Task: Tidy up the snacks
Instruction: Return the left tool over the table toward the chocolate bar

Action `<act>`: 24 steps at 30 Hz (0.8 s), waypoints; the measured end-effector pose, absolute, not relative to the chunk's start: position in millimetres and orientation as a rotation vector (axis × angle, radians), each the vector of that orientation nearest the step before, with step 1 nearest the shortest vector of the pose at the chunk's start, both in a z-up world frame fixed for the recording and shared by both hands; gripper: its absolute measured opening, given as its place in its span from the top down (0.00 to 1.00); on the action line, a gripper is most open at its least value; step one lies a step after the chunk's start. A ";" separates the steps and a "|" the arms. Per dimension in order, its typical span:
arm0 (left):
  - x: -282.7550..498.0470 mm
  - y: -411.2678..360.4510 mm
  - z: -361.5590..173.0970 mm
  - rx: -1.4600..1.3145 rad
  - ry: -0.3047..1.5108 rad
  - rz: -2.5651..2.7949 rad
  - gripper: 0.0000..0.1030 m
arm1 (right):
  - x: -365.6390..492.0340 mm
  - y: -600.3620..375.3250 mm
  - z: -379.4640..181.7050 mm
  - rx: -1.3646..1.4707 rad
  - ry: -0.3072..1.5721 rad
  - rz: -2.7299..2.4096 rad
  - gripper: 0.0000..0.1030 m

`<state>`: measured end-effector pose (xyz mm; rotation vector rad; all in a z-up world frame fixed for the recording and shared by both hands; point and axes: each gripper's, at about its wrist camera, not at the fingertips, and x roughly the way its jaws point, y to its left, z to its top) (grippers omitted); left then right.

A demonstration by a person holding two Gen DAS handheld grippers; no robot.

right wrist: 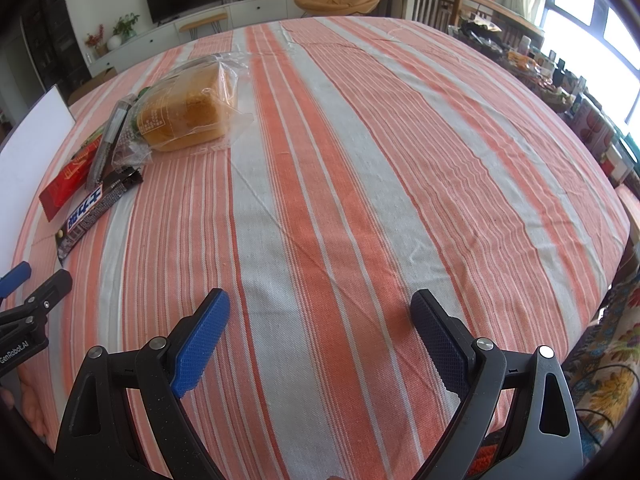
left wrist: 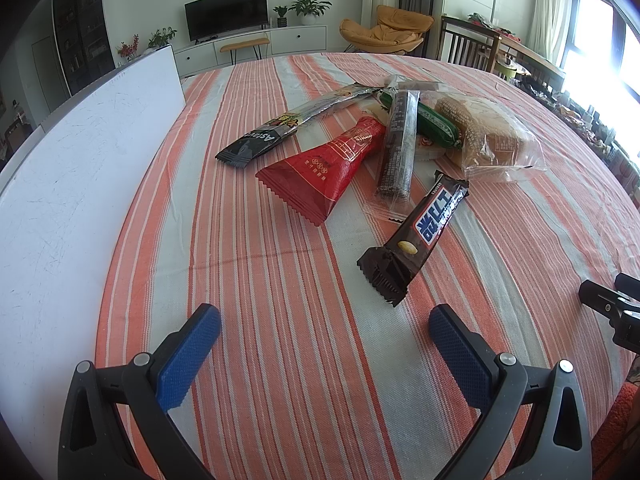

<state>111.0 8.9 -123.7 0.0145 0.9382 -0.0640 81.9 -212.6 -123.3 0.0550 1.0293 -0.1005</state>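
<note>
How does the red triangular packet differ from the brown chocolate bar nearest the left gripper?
The red packet is a flat wedge that widens toward its crimped end; the chocolate bar is a narrow, even strip. The red packet's narrow end is tucked under the pile's long clear-wrapped stick; the chocolate bar lies apart at the pile's near edge. The red packet has gold print, the bar a blue-and-white logo. Both lie flat on the striped cloth, sealed.

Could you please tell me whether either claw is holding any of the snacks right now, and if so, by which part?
Nothing is held. The left claw and the right claw are both open over bare tablecloth, short of the snacks.
</note>
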 end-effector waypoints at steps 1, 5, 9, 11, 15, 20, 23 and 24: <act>110.9 8.7 -123.7 0.015 0.938 -0.064 0.00 | 81.9 -212.6 -123.3 0.055 1.029 -0.100 0.09; 110.9 8.7 -123.7 0.014 0.938 -0.064 0.00 | 82.0 -212.8 -123.3 0.055 1.029 -0.100 0.09; 110.9 8.8 -123.7 0.015 0.938 -0.064 0.00 | 82.1 -213.0 -123.2 0.055 1.030 -0.100 0.09; 110.9 8.7 -123.7 0.014 0.938 -0.064 0.00 | 82.3 -213.2 -123.2 0.055 1.030 -0.100 0.09; 110.9 8.7 -123.7 0.014 0.938 -0.064 0.00 | 81.3 -210.5 -123.6 0.052 1.033 -0.095 0.07; 110.9 8.6 -123.8 0.014 0.938 -0.064 0.00 | 81.2 -209.3 -123.6 0.053 1.034 -0.094 0.06; 110.9 8.7 -123.8 0.014 0.938 -0.064 0.00 | 81.0 -209.7 -123.4 0.053 1.033 -0.094 0.06; 111.0 8.6 -123.9 0.014 0.938 -0.064 0.00 | 81.0 -209.7 -123.4 0.053 1.034 -0.093 0.06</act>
